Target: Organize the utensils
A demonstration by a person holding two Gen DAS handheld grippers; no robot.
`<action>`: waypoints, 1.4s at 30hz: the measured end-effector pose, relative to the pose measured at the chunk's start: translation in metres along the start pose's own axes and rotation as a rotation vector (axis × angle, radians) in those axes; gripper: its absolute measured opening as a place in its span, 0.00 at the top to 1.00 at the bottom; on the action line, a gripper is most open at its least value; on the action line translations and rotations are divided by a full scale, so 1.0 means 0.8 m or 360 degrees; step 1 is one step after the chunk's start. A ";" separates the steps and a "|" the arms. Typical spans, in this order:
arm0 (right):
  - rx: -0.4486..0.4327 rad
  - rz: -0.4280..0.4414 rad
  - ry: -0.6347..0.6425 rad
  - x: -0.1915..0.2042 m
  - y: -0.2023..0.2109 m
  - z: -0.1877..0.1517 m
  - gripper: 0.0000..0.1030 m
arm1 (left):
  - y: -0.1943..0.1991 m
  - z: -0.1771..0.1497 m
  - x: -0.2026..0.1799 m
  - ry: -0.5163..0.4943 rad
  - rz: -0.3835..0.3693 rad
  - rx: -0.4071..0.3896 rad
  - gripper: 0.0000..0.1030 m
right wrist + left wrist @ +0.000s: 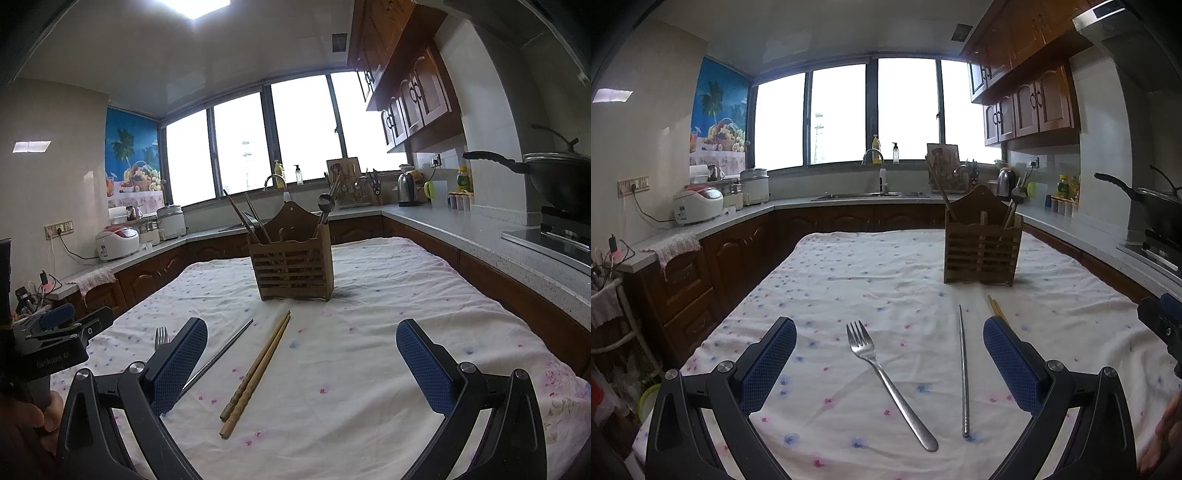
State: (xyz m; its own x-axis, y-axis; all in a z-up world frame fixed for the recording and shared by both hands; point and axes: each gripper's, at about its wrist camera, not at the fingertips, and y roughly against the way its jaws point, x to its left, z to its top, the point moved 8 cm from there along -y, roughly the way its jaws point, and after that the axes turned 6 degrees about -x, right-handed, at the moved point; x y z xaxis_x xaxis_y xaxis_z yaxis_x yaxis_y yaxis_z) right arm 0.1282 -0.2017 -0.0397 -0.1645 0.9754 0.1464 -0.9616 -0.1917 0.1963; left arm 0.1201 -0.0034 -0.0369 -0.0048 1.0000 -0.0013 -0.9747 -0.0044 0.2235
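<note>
A steel fork (886, 380) and a steel chopstick (964, 373) lie side by side on the flowered tablecloth (849, 280), between the wide-apart fingers of my open left gripper (889, 338). A pair of wooden chopsticks (256, 373) lies in front of my open right gripper (302, 338), with the steel chopstick (218, 356) and the fork's tines (161, 336) to their left. Further back stands a slatted wooden utensil holder (291, 266), also in the left view (980, 251), with chopsticks, a fork and a spoon in it. Neither gripper holds anything.
The table is ringed by kitchen counters (461, 229): a sink (871, 195) under the window, rice cookers (698, 205) at left, a kettle (406, 190) and a wok on a stove (561, 177) at right. A hand (29, 421) holds the left gripper.
</note>
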 end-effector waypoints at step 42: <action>0.0008 -0.0002 -0.0001 -0.001 0.001 0.001 0.00 | 0.003 -0.003 -0.011 -0.0025 -0.0017 -0.0014 0.01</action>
State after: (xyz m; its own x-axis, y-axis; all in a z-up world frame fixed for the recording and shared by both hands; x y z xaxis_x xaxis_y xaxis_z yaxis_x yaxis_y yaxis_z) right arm 0.1278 -0.2030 -0.0393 -0.1630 0.9756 0.1470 -0.9608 -0.1908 0.2012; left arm 0.1175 -0.0119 -0.0388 0.0089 0.9999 0.0117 -0.9766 0.0062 0.2149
